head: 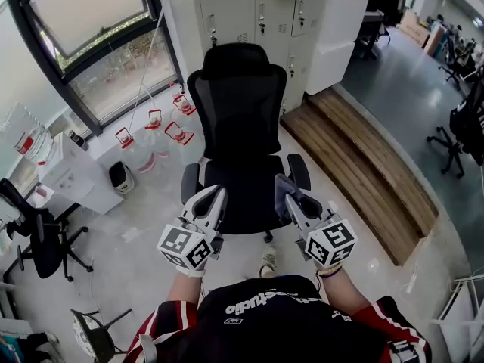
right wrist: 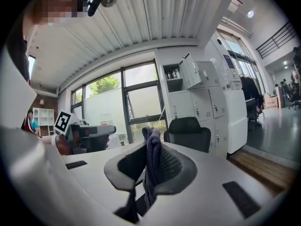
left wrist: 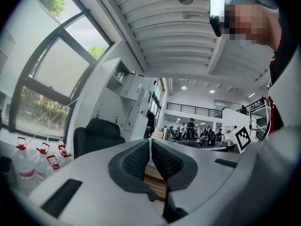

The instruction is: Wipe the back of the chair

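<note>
Right now one left hand-held gripper (head: 217, 197) and one right hand-held gripper (head: 290, 200) hover side by side over the seat of a single black office chair (head: 240, 104), whose back stands upright beyond both tips, apart from them. The left one's jaws are pressed together on nothing, while the right one is clamped on one grey cloth (right wrist: 152, 161) that pokes up past its tips. Four red-handled water jugs (head: 155, 119) stand on the floor (head: 136, 240), beyond and left of the left hand-held gripper.
</note>
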{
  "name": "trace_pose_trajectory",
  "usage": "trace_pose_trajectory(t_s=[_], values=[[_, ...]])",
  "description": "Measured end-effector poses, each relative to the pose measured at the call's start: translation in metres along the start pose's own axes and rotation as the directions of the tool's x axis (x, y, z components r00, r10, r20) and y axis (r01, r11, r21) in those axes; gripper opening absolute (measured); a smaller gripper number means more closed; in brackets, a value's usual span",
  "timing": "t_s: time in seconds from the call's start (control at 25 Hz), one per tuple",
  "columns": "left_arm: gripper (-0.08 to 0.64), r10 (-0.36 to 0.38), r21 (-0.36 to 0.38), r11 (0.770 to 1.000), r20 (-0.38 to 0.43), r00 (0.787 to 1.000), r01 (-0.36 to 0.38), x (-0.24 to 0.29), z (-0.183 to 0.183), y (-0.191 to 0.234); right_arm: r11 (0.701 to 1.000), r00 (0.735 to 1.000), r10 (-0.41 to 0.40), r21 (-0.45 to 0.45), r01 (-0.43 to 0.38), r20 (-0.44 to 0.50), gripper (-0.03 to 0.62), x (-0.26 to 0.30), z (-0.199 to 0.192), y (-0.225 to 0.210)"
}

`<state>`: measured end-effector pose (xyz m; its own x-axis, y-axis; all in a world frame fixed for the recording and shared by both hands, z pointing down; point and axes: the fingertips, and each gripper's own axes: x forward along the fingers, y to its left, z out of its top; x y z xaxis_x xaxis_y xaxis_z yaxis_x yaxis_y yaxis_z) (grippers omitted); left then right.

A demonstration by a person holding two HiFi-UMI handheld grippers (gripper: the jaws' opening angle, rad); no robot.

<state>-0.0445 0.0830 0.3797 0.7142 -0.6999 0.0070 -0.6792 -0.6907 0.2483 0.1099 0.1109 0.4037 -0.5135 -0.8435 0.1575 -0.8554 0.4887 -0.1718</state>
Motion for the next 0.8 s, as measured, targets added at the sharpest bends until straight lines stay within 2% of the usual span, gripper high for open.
trace_pose_trajectory(t_s=[0.12, 0.4, 0.8], values=[[0.034, 0.015, 0.018, 1.000, -0.025, 1.000, -0.014, 0.037, 0.003, 0.008, 1.000, 1.000, 0.024, 0.004, -0.024, 0.007, 0.064, 0.022, 0.011, -0.033], [0.034, 0.042, 0.043, 0.998, -0.018, 0.999, -0.042, 0.111, 0.017, 0.023, 0.998, 0.997, 0.057, 0.014, -0.057, 0.049, 0.064, 0.060, 0.039, -0.102], [0.034, 0.097, 0.052, 0.994, -0.043, 0.994, -0.095, 0.147, 0.016, 0.037, 0.993, 0.994, 0.103, 0.055, -0.104, 0.032, 0.064, 0.093, 0.036, -0.145]])
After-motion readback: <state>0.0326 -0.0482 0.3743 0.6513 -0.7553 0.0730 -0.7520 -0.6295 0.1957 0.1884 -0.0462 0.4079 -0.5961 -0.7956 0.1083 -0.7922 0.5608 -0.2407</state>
